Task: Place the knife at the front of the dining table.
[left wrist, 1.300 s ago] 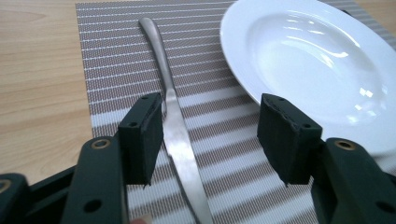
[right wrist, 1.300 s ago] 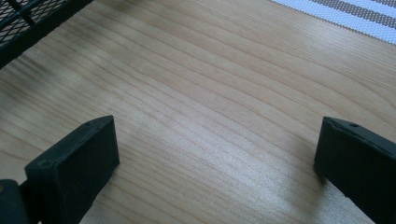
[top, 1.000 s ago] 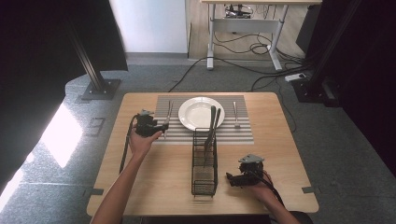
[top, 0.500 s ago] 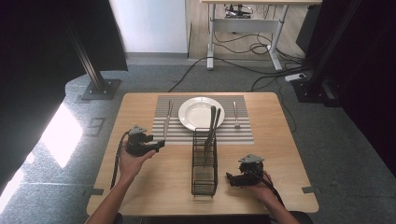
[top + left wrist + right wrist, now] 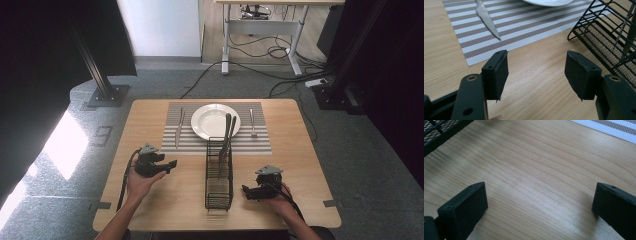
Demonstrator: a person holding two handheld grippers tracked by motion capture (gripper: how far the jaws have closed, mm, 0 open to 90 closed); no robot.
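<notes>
Nearest the person, the right tongs (image 5: pixel 246 190) rest low over bare pale wood grain of the desk (image 5: pixel 170 202), jaws wide apart with nothing between them. The left tongs (image 5: pixel 173 164) are likewise wide open and empty, their dark rubbery pads (image 5: pixel 499 72) facing the black wire rack (image 5: pixel 219 186).

Two long metal utensils (image 5: pixel 228 134) stand in the rack's far end, leaning toward the plate. They look light, rigid and smooth, so probably slippery under a loose pinch. The free upper shafts above the wire rim seem the best place to grip, lifting straight up so nothing snags on the mesh.

Beyond lies a woven striped placemat (image 5: pixel 260 145) bearing a steel table knife (image 5: pixel 178 129), a glossy white plate (image 5: pixel 210 122) that would chip, and a fork (image 5: pixel 252 122).
</notes>
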